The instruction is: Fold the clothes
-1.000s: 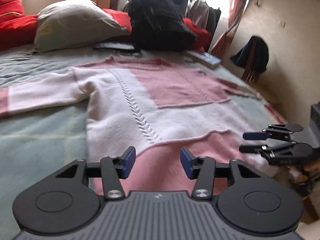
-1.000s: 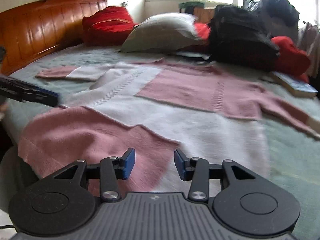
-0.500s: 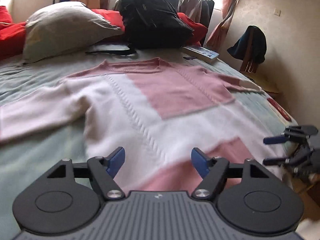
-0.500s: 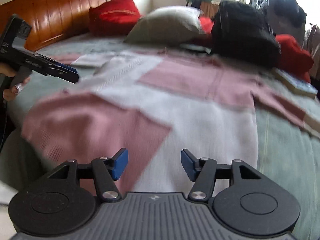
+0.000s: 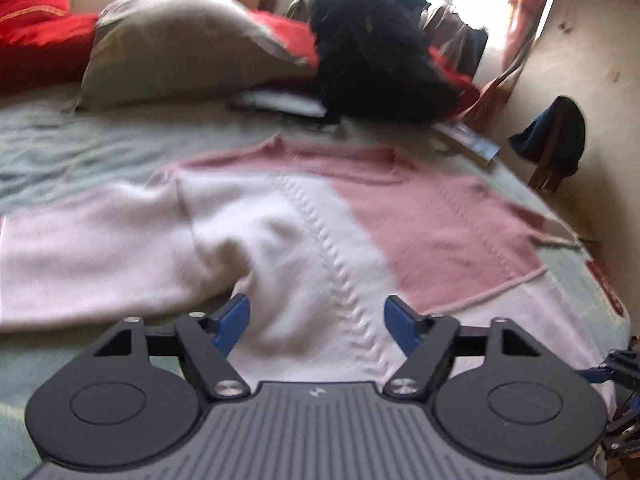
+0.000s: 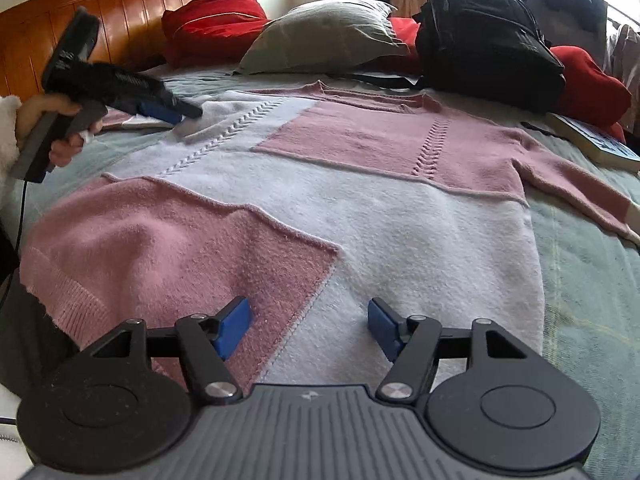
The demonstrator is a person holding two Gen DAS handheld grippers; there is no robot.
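Two grippers, both with their blue pads spread wide and nothing between them, hang over one pink-and-white sweater (image 6: 320, 184) that lies spread flat on the bed (image 6: 592, 280), body open and both sleeves out to the sides.

Farthest left, the white left sleeve (image 5: 92, 256) runs out across the green bedcover. The left gripper (image 5: 316, 322) is low over the spot where that sleeve meets the body, pads apart to either side of the white knit; the right wrist view shows the same tool, held in a hand (image 6: 60, 128), nosing down at the shoulder near the cable stitch. The left view is blurred, so I cannot tell whether the pads touch the cloth.

At the middle, the body shows no fold line, and the hem's pink panel lies just in front of the right gripper (image 6: 310, 326), which sits at the near edge of the bed, jaws wide over the seam between pink and white.

To the right, the pink sleeve (image 6: 568, 184) stretches towards a book (image 6: 596, 140), with a black backpack (image 6: 488, 36) and a pillow (image 6: 320, 36) beyond the collar.

My reading: a flat, unfolded garment with the left tool set for a pinch at the shoulder or sleeve. That pinch calls for closing on one layer of soft, stretchy knit without dragging the body askew.
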